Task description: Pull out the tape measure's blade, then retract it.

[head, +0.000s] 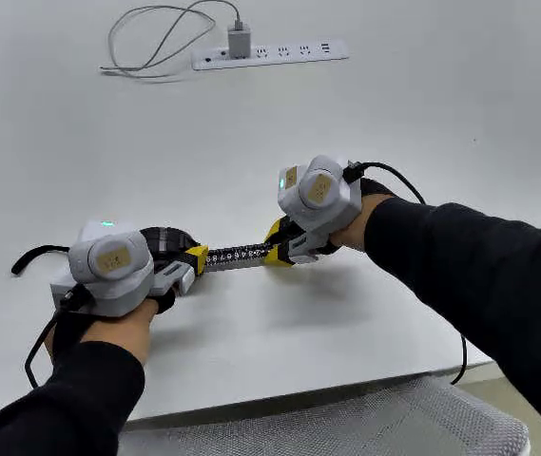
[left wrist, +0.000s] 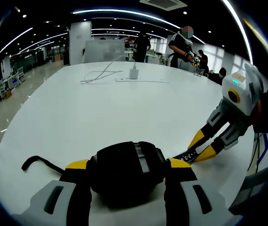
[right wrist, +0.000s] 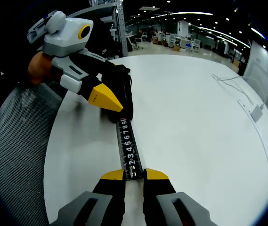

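The tape measure (head: pixel 168 239) sits on the white table (head: pixel 365 114) close in front of me. My left gripper (left wrist: pixel 129 165) is squeezed tight around its black case so it can't slide when the blade gets tugged. The blade (right wrist: pixel 127 146) is out only a little way and runs straight from the case to my right gripper (right wrist: pixel 134 175), which is pinching the blade's end so I can pull more out, and the power strip (head: pixel 270 52) is far off at the back, out of the way.
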Demonstrator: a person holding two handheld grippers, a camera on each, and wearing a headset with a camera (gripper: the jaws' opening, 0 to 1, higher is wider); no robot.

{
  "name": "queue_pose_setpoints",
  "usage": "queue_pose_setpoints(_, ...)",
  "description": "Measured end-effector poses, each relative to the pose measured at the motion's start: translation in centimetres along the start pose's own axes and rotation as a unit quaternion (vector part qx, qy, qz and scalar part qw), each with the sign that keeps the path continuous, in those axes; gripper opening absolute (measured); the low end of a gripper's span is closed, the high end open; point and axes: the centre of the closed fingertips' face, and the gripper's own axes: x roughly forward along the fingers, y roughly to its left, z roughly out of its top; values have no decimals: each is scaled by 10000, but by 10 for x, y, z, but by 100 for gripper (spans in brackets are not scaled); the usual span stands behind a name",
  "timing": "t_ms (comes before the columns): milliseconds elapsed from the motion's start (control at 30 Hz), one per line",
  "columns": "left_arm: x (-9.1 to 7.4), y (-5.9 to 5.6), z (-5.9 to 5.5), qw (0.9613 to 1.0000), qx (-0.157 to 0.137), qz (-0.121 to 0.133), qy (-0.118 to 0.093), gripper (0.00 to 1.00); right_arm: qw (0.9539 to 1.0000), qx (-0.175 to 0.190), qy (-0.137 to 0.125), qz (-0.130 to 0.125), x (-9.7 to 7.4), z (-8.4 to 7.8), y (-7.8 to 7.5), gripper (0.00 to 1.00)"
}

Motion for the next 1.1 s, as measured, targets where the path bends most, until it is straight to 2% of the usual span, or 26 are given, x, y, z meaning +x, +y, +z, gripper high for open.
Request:
queue_pose_setpoints(467,0,0,0,10000,-8,6,6,58,9999,-94,-28,-31,3,3,0,10)
queue_pose_setpoints(567,-1,-1,0,10000,-19,7,11,58,9999,70,-79,-38,2,3,0,10)
queue_pose_setpoints(1100,-1,0,0,10000,-65,18,9,58,10000,-6,-86,-49,5,6,-2,10)
